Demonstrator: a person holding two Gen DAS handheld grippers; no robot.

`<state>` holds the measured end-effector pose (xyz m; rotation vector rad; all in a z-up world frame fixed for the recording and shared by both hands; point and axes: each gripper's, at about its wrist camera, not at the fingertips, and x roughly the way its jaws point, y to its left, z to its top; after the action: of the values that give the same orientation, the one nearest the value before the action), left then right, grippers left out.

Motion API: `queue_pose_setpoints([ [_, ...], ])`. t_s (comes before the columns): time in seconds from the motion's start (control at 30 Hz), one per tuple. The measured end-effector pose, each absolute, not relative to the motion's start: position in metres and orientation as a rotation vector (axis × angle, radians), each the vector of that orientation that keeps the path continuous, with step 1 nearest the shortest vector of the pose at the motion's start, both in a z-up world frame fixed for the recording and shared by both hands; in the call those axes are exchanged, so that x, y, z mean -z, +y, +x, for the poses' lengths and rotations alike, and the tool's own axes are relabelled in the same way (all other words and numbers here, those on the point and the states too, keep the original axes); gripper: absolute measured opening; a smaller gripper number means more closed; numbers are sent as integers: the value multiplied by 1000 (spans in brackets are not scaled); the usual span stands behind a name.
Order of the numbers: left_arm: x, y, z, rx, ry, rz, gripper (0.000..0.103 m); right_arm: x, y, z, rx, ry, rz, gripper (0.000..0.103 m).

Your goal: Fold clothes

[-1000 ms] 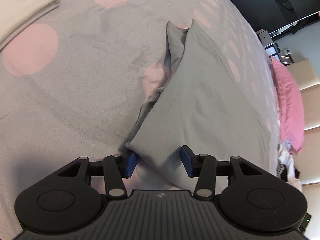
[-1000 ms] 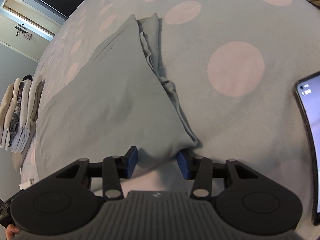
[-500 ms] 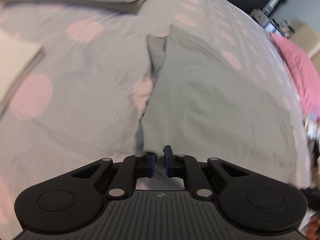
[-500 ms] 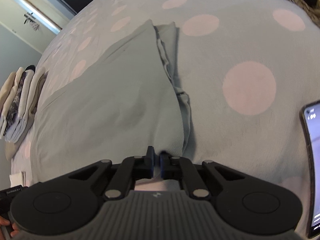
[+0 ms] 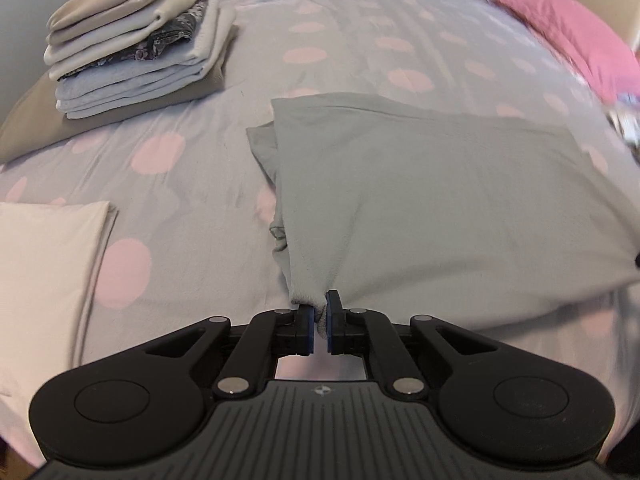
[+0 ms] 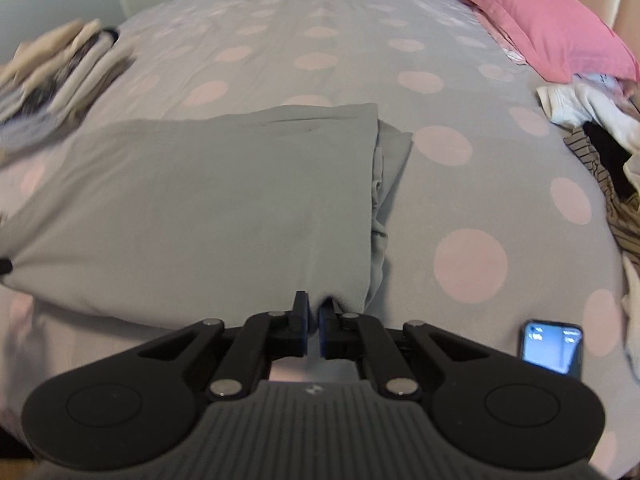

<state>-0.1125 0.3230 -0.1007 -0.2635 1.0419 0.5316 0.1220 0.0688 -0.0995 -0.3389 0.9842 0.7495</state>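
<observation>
Jaws on both of your grippers were pinched nearly together on the near edge of the grey garment. Your left gripper held the garment's near left corner, a small tuft of cloth bunched between the blue pads. Your right gripper gripped the near right corner in the same way (only a thin slit showed between its pads).

That garment lay spread across the bed, on a grey cover with pink dots, its near edge lifted slightly and drawn taut between your two grippers. Along each side a folded-in layer of the same cloth peeked out from under the top panel, rumpled in places.

Far to your left a stack of folded clothes sat on a tan piece of cloth, well apart from the garment. Nearer on the left lay a folded cream cloth. A pink pillow rested at the far right of the bed, with a loose heap of unfolded clothes beside it. Near your right gripper a phone lay with its screen lit.
</observation>
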Motion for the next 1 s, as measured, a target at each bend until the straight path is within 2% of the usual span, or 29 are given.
queue_pose_setpoints([
  [0.43,95,291,-162,-429,1181,-223,4,92,19,63,-828,1062,-503,5],
  [0.87,152,290,-152,-432,1316,-201,4,149,27,60,-807,1201,-561,6],
  [0.97,153,290,-150,-420,1335,-175,6,153,30,56,-813,1189,-596,10],
  [1.0,152,288,-149,-415,1343,-161,10,153,31,53,-818,1180,-613,10],
])
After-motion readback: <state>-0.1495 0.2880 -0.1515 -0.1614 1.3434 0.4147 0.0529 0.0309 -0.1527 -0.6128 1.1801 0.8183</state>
